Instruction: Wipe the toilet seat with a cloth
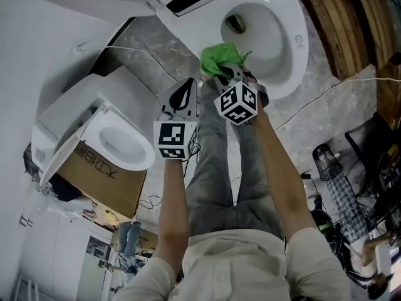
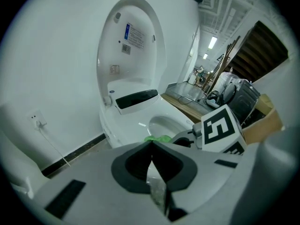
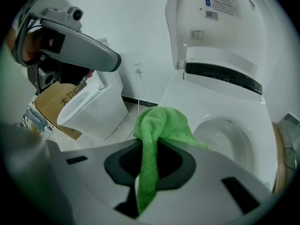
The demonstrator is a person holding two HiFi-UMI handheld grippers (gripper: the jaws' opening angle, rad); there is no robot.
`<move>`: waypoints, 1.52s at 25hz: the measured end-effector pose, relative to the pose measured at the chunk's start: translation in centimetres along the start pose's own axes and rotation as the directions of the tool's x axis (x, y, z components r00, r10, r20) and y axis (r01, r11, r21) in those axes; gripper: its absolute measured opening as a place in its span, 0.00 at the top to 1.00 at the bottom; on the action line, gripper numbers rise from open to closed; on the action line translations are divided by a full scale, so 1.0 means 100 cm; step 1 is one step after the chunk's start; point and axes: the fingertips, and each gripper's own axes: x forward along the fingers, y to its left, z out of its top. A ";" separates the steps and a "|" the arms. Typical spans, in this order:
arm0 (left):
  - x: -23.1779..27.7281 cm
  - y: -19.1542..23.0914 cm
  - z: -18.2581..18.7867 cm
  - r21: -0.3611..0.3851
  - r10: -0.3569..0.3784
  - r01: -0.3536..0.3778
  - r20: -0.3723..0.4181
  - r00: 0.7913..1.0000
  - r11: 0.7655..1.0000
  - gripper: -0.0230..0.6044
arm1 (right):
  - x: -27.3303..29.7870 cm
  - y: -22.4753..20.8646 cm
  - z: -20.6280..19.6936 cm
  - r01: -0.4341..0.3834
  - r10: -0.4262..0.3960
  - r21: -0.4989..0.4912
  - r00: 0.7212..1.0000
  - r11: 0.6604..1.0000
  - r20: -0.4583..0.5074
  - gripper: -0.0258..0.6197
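Note:
The white toilet (image 1: 294,55) stands ahead with its lid (image 3: 220,22) raised and the bowl's rim (image 3: 213,121) bare. A green cloth (image 1: 220,56) hangs over the near edge of the rim. My right gripper (image 1: 227,73) is shut on that cloth (image 3: 157,125), which spills out over the jaws toward the bowl. My left gripper (image 1: 187,88) hovers just left of it, above the floor beside the toilet. Its jaws (image 2: 152,146) are shut with nothing between them. The right gripper's marker cube (image 2: 220,128) and a bit of green cloth (image 2: 157,138) show in the left gripper view.
A second white toilet (image 1: 119,144) stands to the left on a cardboard box (image 1: 106,174). A white cable (image 1: 326,99) crosses the grey floor at right. Wooden boards (image 1: 351,17) and dark clutter (image 1: 351,187) fill the right side. The person's legs (image 1: 219,162) are below the grippers.

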 end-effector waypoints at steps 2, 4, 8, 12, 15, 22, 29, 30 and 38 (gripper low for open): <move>-0.001 -0.006 0.000 0.010 -0.006 0.006 -0.004 1.000 1.000 0.94 | -0.004 0.003 -0.007 -0.005 0.005 0.005 1.000 1.000 -0.003 0.88; -0.002 -0.011 0.000 0.022 -0.011 0.011 -0.006 1.000 1.000 0.94 | -0.007 0.006 -0.014 -0.010 0.010 0.011 1.000 1.000 -0.010 0.88; -0.003 -0.023 0.003 0.043 -0.021 0.021 -0.007 1.000 0.999 0.94 | -0.020 0.009 -0.029 -0.007 0.007 0.024 1.000 1.000 -0.021 0.88; -0.008 -0.038 0.009 0.068 -0.038 0.038 -0.009 0.999 0.997 0.94 | -0.052 0.009 -0.034 0.027 -0.031 0.110 0.999 0.994 0.032 0.88; -0.016 -0.051 0.021 0.098 -0.057 0.057 -0.006 0.998 0.994 0.94 | -0.091 0.004 -0.031 0.058 -0.075 0.191 0.994 0.980 0.084 0.88; -0.054 -0.092 0.089 0.192 -0.093 0.083 0.044 0.995 0.978 0.94 | -0.216 -0.022 0.008 0.137 -0.216 0.322 0.950 0.937 0.225 0.88; -0.116 -0.154 0.189 0.297 -0.133 0.084 0.147 0.980 0.951 0.94 | -0.359 -0.056 0.080 0.215 -0.349 0.348 0.854 0.913 0.386 0.88; -0.127 -0.162 0.201 0.309 -0.133 0.077 0.167 0.977 0.948 0.94 | -0.379 -0.057 0.089 0.224 -0.360 0.343 0.839 0.912 0.408 0.88; -0.207 -0.198 0.255 0.365 -0.158 0.049 0.275 0.948 0.930 0.94 | -0.492 -0.045 0.135 0.267 -0.413 0.334 0.749 0.904 0.519 0.89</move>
